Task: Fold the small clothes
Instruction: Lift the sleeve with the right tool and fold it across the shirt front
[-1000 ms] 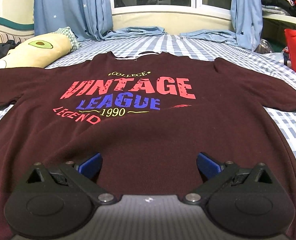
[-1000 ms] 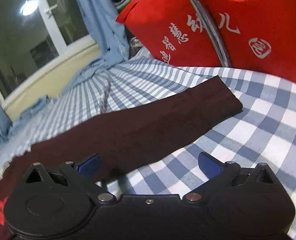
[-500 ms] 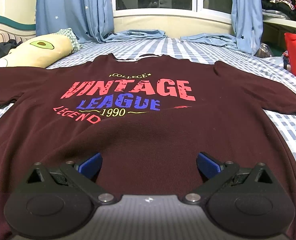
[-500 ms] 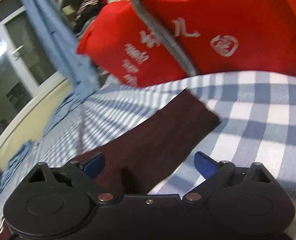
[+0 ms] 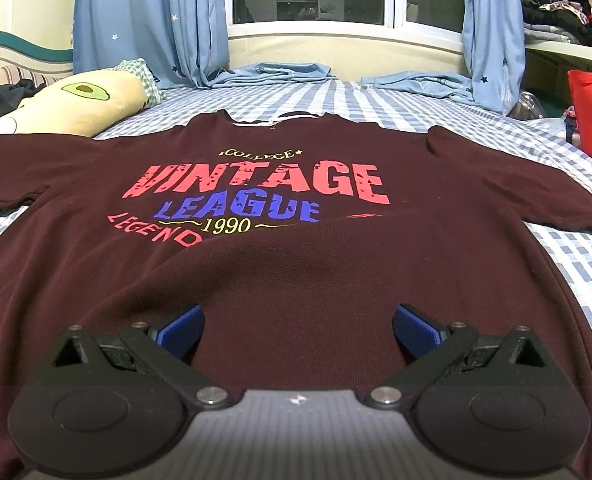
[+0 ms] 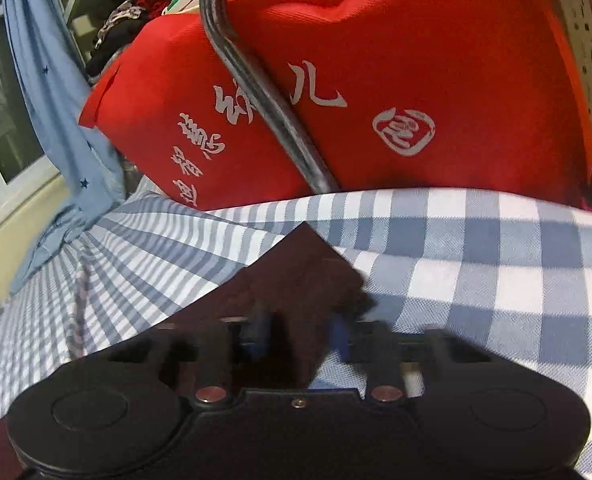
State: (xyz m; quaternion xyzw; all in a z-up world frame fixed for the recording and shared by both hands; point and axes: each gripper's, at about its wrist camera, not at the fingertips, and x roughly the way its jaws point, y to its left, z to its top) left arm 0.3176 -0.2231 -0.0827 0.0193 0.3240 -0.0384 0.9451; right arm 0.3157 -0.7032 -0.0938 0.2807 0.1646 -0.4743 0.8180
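Observation:
A maroon T-shirt (image 5: 296,280) with a "VINTAGE LEAGUE 1990" print lies flat, front up, on the blue-checked bed sheet (image 5: 336,96). My left gripper (image 5: 298,330) is open and empty, low over the shirt's lower middle near the hem. In the right wrist view, the shirt's right sleeve (image 6: 296,276) lies on the sheet (image 6: 476,260). My right gripper (image 6: 300,332) has its blue fingers closed in on the sleeve end, with the cloth between them. The image is motion-blurred there.
A red fabric bag (image 6: 376,92) with white characters and a metal tube frame (image 6: 264,92) stand just past the sleeve. An avocado-print pillow (image 5: 68,108) lies at the far left. Blue curtains (image 5: 144,20) and folded blue cloth (image 5: 272,72) sit below the window.
My right gripper moved forward along the sleeve to its end and its fingers went from wide open to closed on the cloth. My left gripper stayed open and nearly still.

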